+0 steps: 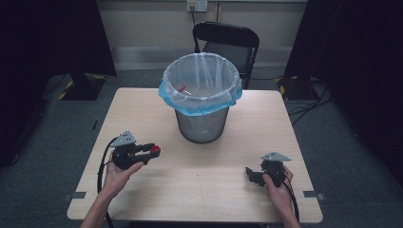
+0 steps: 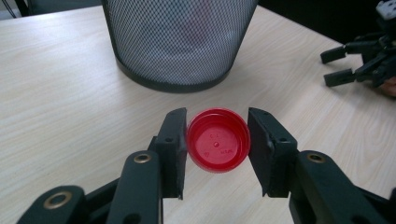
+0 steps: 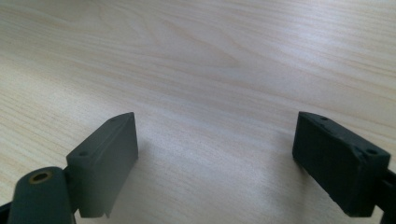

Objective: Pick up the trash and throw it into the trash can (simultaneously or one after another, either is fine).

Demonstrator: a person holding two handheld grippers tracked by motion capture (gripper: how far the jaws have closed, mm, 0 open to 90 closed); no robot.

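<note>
- L claw (image 2: 217, 140): clenched on red bottle cap (image 2: 216, 145); both pads press on cap's rim, one each side. Cap's open side faces the L gripper view, inner markings visible but too small to read.
- High view: L claw (image 1: 151, 151) at desk's front-left area, held in person's left hand (image 1: 119, 171), jaws pointing toward desk centre; cap (image 1: 155, 151) at jaw tips, clear of the desk (image 1: 142, 109) surface as far as can be judged.
- R claw (image 3: 215, 149): released, jaws wide apart, nothing between them; bare wood grain beneath, per R gripper view.
- High view: R claw (image 1: 251, 175) at front-right of desk, in person's right hand (image 1: 278, 190), low over desk; contact w/ surface cannot be told. R claw also seen at far right in L gripper view (image 2: 343, 65), jaws parted.
- Mesh bin (image 1: 202, 126): upright, centre-rear of desk, well apart from both claws. Lined w/ clear bag over blue bag (image 1: 199, 107), folded over rim. Small red item (image 1: 181, 88) inside, against the liner; identity unclear.
- Bin (image 2: 180, 42) stands just beyond cap in L gripper view, not touching it.
- Black folding chair (image 1: 228, 40) behind desk, on grey floor.
- Cables trail from both claws toward front desk edge.
</note>
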